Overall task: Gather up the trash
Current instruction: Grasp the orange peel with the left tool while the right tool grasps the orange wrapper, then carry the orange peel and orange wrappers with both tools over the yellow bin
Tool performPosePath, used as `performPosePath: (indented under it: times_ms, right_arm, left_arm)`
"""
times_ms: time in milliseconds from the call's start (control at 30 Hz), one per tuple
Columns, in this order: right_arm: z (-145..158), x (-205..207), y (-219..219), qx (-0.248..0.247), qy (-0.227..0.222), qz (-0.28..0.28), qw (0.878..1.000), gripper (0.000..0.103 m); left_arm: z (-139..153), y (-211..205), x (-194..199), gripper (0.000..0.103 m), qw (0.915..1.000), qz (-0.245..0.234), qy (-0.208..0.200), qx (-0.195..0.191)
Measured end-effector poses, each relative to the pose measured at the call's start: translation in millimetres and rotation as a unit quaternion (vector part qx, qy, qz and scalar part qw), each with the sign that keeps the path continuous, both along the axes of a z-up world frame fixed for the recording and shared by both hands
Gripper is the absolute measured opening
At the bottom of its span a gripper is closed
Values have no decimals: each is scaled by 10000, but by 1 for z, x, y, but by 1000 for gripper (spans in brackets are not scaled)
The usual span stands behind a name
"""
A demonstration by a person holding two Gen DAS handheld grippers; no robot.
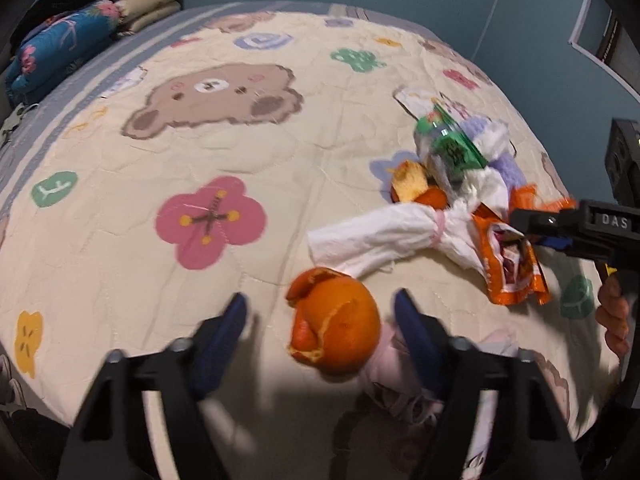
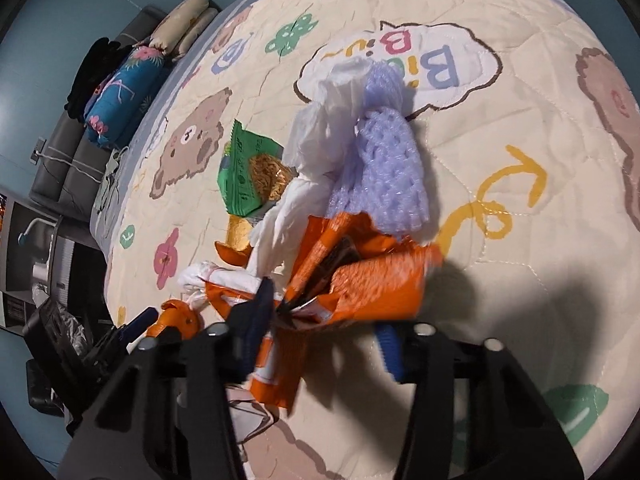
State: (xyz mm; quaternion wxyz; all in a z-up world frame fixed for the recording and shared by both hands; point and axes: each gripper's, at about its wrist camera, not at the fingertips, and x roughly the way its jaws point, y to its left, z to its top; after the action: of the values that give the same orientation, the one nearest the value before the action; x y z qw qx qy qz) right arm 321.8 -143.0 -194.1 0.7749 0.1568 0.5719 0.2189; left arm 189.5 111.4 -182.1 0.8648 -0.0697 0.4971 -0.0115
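Observation:
Trash lies on a bear-print quilt [image 1: 120,240]. My left gripper [image 1: 320,312] is open around an orange peel [image 1: 336,320], which sits between its blue fingers. Beyond lie a knotted white tissue [image 1: 380,232], more peel [image 1: 416,188], a green snack packet [image 1: 452,148] and a lilac foam net [image 1: 508,168]. My right gripper [image 2: 324,320] straddles an orange wrapper [image 2: 360,280]; its jaws are apart and the wrapper lies between them. In the right wrist view the lilac net [image 2: 384,160], white tissue [image 2: 320,128] and green packet [image 2: 248,172] lie just ahead. The right gripper also shows in the left wrist view [image 1: 532,220].
Folded blankets and pillows [image 1: 72,40] lie at the bed's far corner by the blue wall. A pink tissue [image 1: 396,364] lies under my left gripper. A dark plastic bag [image 2: 60,328] sits below the bed's edge at left in the right wrist view.

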Motion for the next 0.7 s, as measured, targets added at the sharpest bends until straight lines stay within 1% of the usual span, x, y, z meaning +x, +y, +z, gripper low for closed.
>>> performPosePath:
  times_ms: [33, 67, 133, 167, 233, 333, 400, 700]
  right_arm:
    - [-1, 0, 2, -5, -11, 15, 10000, 37]
    - [-1, 0, 3, -21, -33, 46, 10000, 35]
    - [2, -1, 7, -97, -128, 122, 9998, 32]
    - [3, -2, 9, -119, -165, 142, 9997, 30]
    - [6, -3, 11, -157, -272, 185, 9993, 27]
    - [8, -4, 11, -158, -318, 215, 9991, 26]
    - [14, -7, 10, -111, -425, 263, 9987, 25]
    - [53, -26, -5, -54, -865, 242, 9959, 24]
  left_arm:
    - [-3, -2, 2, 50, 9999, -74, 73, 9]
    - [-6, -4, 3, 46, 9998, -114, 129, 50]
    - [-12, -6, 4, 40, 9997, -159, 194, 62]
    - [-11, -5, 5, 38, 9997, -151, 173, 45]
    - [-9, -4, 5, 32, 9998, -149, 111, 2]
    - [-7, -3, 4, 30, 9998, -160, 98, -23]
    - [-5, -4, 3, 29, 9998, -177, 91, 21]
    - [18, -2, -8, 28, 9998, -189, 0, -60]
